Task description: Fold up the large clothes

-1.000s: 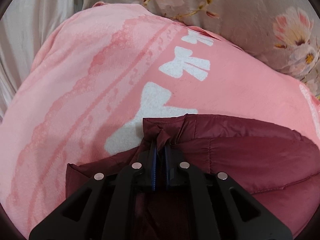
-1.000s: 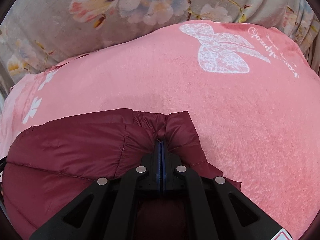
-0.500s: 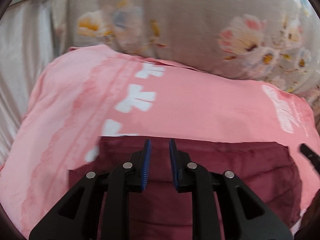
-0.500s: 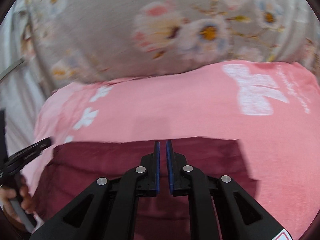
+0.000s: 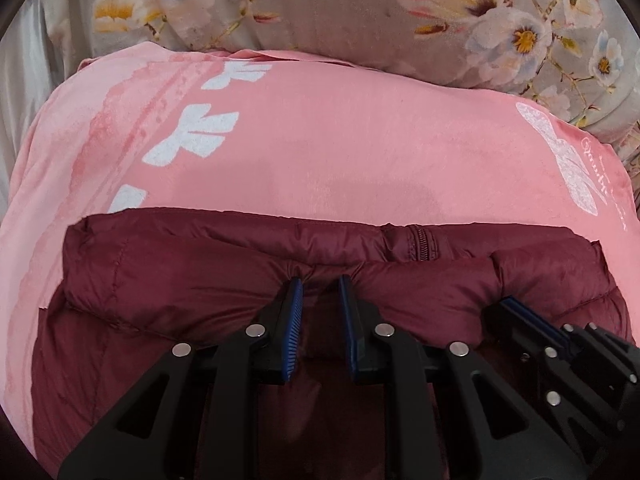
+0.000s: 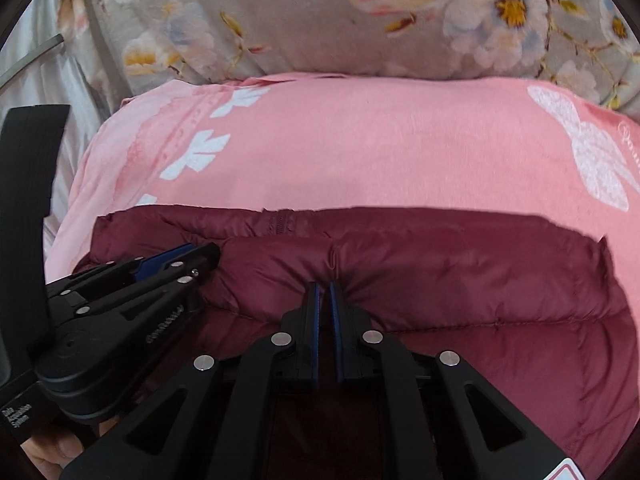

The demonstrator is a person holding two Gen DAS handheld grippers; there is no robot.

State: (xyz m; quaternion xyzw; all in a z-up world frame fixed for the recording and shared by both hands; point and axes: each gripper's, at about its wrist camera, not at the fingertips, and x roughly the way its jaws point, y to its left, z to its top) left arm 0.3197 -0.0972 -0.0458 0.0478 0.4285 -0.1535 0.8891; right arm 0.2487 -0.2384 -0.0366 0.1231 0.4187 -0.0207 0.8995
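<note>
A dark red puffer jacket [image 5: 168, 276] lies folded on a pink blanket [image 5: 360, 152], its zipper at the far edge. It also shows in the right wrist view [image 6: 460, 276]. My left gripper [image 5: 320, 284] is open, its tips resting on the folded top layer with nothing between the pads. My right gripper [image 6: 324, 286] has its jaws slightly apart, tips on the same fold, holding nothing. Each gripper shows in the other's view: the right one [image 5: 516, 312] and the left one [image 6: 176, 260].
The pink blanket [image 6: 400, 148] with white bow prints covers the bed. A grey floral quilt [image 5: 360, 12] lies behind it. White fabric [image 6: 48, 80] hangs at the left edge.
Both grippers let go of the jacket's edge and opened. The jacket now lies flat and folded, and both grippers rest side by side on its top layer.
</note>
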